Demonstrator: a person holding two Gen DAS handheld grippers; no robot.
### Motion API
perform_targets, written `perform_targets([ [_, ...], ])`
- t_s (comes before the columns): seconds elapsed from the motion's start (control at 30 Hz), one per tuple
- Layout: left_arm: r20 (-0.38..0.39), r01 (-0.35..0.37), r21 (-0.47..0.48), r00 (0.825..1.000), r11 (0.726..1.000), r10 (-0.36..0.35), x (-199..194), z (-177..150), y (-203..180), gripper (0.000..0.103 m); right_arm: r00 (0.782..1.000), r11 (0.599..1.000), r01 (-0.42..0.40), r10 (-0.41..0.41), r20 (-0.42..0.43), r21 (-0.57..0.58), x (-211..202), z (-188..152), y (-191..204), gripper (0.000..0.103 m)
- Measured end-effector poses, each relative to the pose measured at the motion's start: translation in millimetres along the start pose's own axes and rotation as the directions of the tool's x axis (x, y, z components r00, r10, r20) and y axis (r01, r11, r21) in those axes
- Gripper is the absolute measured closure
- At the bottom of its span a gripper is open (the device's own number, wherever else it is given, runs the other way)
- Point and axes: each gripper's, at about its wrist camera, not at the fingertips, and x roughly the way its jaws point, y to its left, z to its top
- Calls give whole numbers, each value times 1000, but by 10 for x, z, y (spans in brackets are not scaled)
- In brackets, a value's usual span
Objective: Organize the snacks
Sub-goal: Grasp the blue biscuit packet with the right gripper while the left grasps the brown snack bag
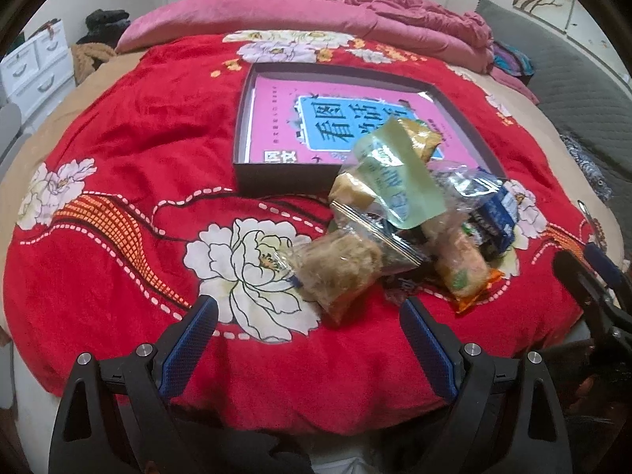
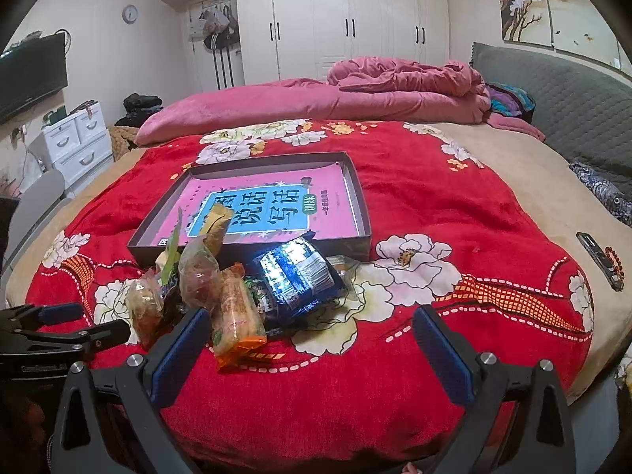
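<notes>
A heap of snack packets lies on the red flowered blanket in front of a shallow dark box lined with a pink and blue printed sheet. The heap holds a clear zip bag of brown snacks, a pale green packet, an orange packet and a dark blue packet. My left gripper is open, just short of the zip bag. My right gripper is open too, its left finger beside the orange packet. Neither holds anything.
A crumpled pink duvet lies across the far side of the bed. A dark remote and a bead bracelet rest near the right edge. White drawers stand at the left. The right gripper's fingers show at the left view's right edge.
</notes>
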Motion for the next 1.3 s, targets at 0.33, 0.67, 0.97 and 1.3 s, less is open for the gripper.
perform_targets([
  [0.33, -32, -2, 23, 999, 1000, 3, 223, 65, -40, 10, 1000, 1000, 15, -15, -17, 15, 181, 62, -78, 0],
  [0.67, -29, 0, 53, 1000, 999, 1, 300, 104, -55, 10, 997, 999, 4, -7, -77, -44, 544, 179, -39, 0],
  [0.97, -17, 23, 52, 1000, 998, -22, 288, 123, -35, 14, 994, 988, 15, -30, -101, -154, 823, 242, 84, 7],
  [1.3, -42, 98, 11, 994, 995, -97, 327, 128, 26, 39, 988, 986, -40, 16, -151, -160, 943, 247, 102, 48],
])
